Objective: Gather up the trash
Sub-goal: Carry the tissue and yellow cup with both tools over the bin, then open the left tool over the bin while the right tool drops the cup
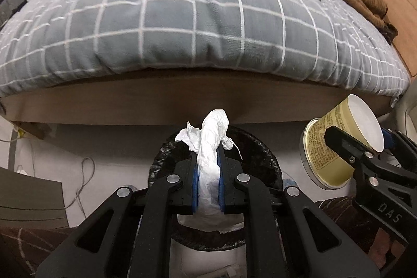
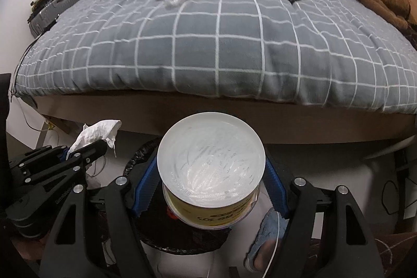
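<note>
Left gripper [image 1: 208, 168] fingers pinch a crumpled white tissue [image 1: 209, 147] above the black-lined round bin [image 1: 271, 168]. Right gripper [image 2: 211, 168] fingers clamp a yellow paper cup [image 2: 211, 155], its scraped white inside visible only from the right wrist.

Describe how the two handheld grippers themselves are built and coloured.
Both the left gripper and right gripper are matte black linkage frames with silver round pivot bolts and triangular cut-outs. Their fingers carry blue ribbed pads. White letters "DAS" mark the right gripper's side.

Crinkled white tissue paper [image 1: 209, 160]; yellow paper cup [image 2: 211, 173] with a glossy white inside; woven cloth quilt [image 1: 182, 17]; shiny black plastic bin liner [image 1: 263, 160]; matt wooden bed frame [image 1: 156, 103].
</note>
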The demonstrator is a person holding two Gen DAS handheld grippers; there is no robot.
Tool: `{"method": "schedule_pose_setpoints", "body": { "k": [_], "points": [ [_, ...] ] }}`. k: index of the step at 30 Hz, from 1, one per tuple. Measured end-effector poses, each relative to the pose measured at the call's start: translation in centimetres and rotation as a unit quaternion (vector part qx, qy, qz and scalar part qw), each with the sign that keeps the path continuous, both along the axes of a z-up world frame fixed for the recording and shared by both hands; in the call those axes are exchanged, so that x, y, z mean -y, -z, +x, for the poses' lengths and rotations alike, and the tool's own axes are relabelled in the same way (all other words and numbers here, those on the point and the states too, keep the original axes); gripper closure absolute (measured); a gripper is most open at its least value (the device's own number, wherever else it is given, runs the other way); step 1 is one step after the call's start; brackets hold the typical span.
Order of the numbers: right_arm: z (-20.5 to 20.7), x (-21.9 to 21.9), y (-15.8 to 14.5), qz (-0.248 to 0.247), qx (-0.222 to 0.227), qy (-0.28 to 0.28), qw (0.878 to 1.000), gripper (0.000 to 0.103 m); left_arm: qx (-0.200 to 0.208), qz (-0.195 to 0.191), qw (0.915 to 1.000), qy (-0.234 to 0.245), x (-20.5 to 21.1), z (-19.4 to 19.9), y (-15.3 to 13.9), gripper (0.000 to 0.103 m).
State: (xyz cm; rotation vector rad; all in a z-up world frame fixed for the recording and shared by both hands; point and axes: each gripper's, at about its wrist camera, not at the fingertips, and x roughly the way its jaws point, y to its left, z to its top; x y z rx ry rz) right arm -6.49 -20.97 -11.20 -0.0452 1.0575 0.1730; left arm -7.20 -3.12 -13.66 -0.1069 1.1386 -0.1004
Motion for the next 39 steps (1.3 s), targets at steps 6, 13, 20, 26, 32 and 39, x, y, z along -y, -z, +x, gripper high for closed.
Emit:
{"method": "schedule_pose_setpoints", "body": {
  "k": [6,13,20,26,32,39],
  "points": [
    [0.9,1.4,1.7,-0.005,-0.011,0.007,1.000,0.034,-0.019,-0.001,0.9996,0.019,1.7,0.9,2.4,0.092],
    [1.5,3.0,3.4,-0.014,-0.025,0.012,1.000,0.034,-0.034,-0.001,0.9987,0.039,3.4,1.5,4.4,0.092],
    [1.9,3.5,4.8,-0.014,-0.038,0.015,0.999,0.034,-0.026,0.019,0.9990,0.032,2.3,1.3,6.0,0.054],
    [2.2,2.5,5.8,-0.014,-0.047,0.008,0.999,0.034,-0.020,0.025,0.9994,0.012,-0.6,0.6,6.4,0.030],
    [2.4,-0.8,6.2,-0.013,-0.051,-0.008,0.999,0.034,-0.012,0.035,0.9992,-0.012,-3.7,0.1,6.0,0.008],
    [2.2,-4.7,6.7,-0.013,-0.054,-0.027,0.998,0.034,-0.012,0.052,0.9977,-0.042,-6.1,-0.8,5.8,0.006]
  ]
}}
